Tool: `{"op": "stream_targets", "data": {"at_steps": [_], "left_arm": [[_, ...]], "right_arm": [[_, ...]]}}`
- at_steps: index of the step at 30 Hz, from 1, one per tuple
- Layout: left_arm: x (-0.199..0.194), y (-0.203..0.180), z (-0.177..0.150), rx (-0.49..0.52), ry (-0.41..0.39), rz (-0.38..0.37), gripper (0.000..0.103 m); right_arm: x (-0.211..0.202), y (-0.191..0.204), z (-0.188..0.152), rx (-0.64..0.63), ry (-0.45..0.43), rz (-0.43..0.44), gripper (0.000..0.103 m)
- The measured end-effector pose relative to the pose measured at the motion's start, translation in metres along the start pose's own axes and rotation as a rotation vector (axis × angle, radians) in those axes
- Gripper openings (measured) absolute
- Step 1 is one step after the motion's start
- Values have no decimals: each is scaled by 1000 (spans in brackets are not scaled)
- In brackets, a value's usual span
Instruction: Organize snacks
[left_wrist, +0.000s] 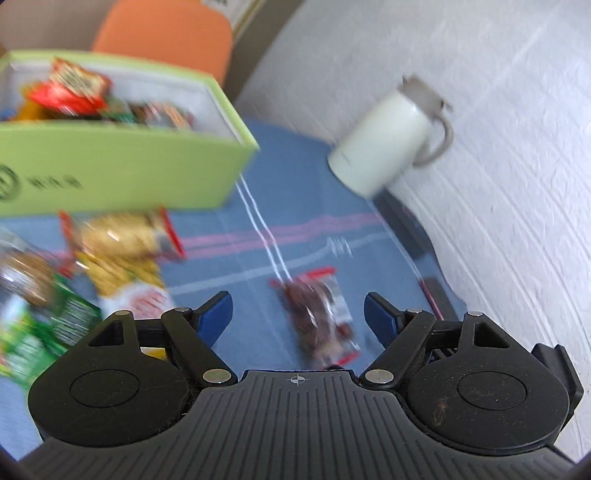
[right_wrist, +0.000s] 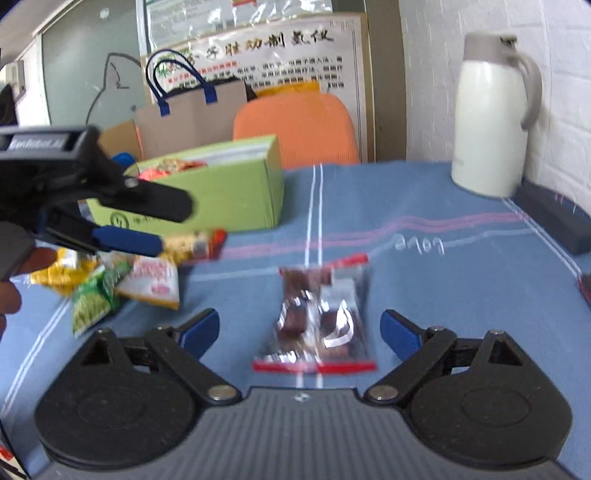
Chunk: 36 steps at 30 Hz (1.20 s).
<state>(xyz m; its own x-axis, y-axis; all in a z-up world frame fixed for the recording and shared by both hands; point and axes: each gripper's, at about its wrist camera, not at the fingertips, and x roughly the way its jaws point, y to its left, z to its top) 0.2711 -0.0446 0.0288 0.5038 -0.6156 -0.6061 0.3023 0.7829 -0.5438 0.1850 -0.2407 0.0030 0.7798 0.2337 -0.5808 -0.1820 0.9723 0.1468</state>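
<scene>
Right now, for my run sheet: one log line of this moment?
left hand-held gripper: open, empty | right hand-held gripper: open, over clear snack packet | green box: part-filled

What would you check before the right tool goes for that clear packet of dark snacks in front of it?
1. Right tool open: ok, blue fingers spread with nothing between them.
2. Packet lined up: ok, it lies flat on the blue cloth ahead, between the fingers' lines.
3. Packet free of other snacks: ok, the pile sits apart to its left.
4. Left tool out of the way: ok, it is open and empty over the pile, though the packet also lies ahead of it in its own view.
5. Green box has room: cannot tell, it already holds snacks.
6. Jug clear of the path: ok, it stands back by the wall.
</scene>
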Motion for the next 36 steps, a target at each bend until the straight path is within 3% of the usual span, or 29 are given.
{"op": "stream_targets", "data": {"at_steps": [7,15,18,21,29,36], "left_arm": [[58,-13,4,-53,134,4,59],[93,-22,12,-36,159,74,61],[101,-23,9,-20,171,73,53],[101,-25,8,-1,168,106,32],[38,1,-11,-65,117,107,29],[-49,18,-67,-116,23,184,30]], "right_arm": [[22,-7,6,-15,27,61,93],[46,-11,11,-47,68,83,93],[51,-3,12,-83,77,83,94],[50,5,12,-109,80,79,93],[17,59,-6,-150,44,135,93],[-17,120,-32,-168,31,267,94]]}}
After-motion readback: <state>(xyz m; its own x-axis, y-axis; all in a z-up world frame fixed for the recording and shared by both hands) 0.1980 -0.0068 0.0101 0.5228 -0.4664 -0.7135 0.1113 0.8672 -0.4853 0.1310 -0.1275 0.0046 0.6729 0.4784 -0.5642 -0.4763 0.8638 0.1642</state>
